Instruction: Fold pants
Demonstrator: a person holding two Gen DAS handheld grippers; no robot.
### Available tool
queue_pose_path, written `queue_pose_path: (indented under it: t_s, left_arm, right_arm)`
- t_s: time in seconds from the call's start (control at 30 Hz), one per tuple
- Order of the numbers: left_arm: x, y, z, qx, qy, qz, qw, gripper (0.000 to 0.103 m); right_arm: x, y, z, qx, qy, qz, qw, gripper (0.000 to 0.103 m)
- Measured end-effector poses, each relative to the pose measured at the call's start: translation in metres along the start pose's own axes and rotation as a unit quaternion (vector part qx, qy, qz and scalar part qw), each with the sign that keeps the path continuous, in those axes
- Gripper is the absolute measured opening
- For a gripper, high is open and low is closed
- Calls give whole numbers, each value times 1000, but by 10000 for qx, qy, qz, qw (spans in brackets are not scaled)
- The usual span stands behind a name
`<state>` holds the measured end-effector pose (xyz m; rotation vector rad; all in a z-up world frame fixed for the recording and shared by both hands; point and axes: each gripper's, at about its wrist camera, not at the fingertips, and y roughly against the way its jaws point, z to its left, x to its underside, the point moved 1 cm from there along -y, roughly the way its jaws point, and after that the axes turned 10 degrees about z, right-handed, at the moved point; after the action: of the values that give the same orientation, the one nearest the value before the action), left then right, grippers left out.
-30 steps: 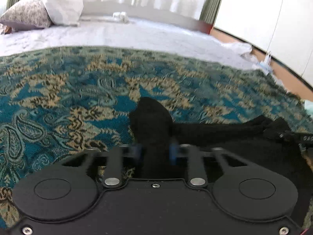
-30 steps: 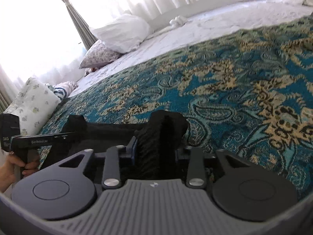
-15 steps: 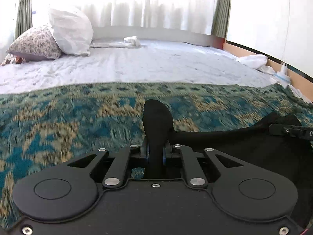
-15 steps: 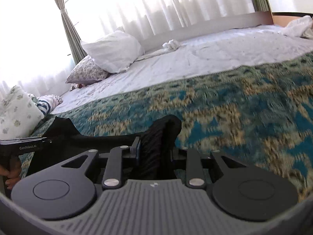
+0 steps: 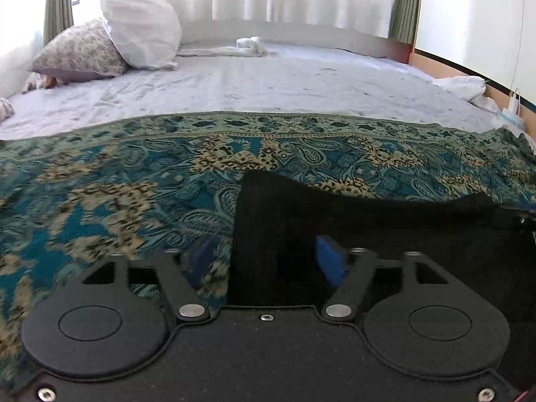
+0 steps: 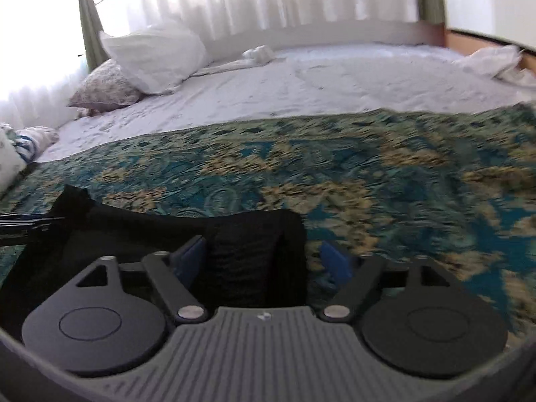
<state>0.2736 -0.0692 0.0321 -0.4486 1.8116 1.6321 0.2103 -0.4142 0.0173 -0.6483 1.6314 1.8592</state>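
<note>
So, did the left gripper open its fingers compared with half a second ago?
Yes. The left gripper was shut on the black pants; now its blue pads stand wide apart, with the patterned blanket visible between the left pad and the cloth.

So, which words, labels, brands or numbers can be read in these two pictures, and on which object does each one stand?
No text can be read in either view.
Other gripper's side bar, at the left edge of the right wrist view: too dark and blurred to show any lettering.
Small pale mark on the right gripper housing: a logo shape, not letters.
Black pants, paisley bedspread, pillows: no print.
</note>
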Motion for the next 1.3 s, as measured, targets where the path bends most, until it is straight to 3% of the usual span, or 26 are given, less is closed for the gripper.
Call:
queue_pose_path:
  t_s: [0.07, 0.2, 0.63, 0.93, 1.3]
  left_arm:
    - [9, 15, -5, -177, -197, -128, 9996, 85]
    - [29, 40, -18, -281, -454, -151, 9985, 89]
    - [110, 116, -48, 209, -13, -107, 9997, 97]
    - [164, 132, -61, -11, 106, -22, 9999, 98]
    - [173, 122, -64, -200, 160, 106, 9996, 103]
  right_arm:
    - [6, 15, 9, 450, 170, -184, 9987, 96]
    - [18, 39, 27, 882, 527, -423, 9938, 103]
    - [100, 99, 79, 358, 193, -570, 9975, 103]
    - [149, 110, 98, 573, 233, -413, 9972, 103]
    - [168, 101, 104, 649, 298, -231, 9972, 103]
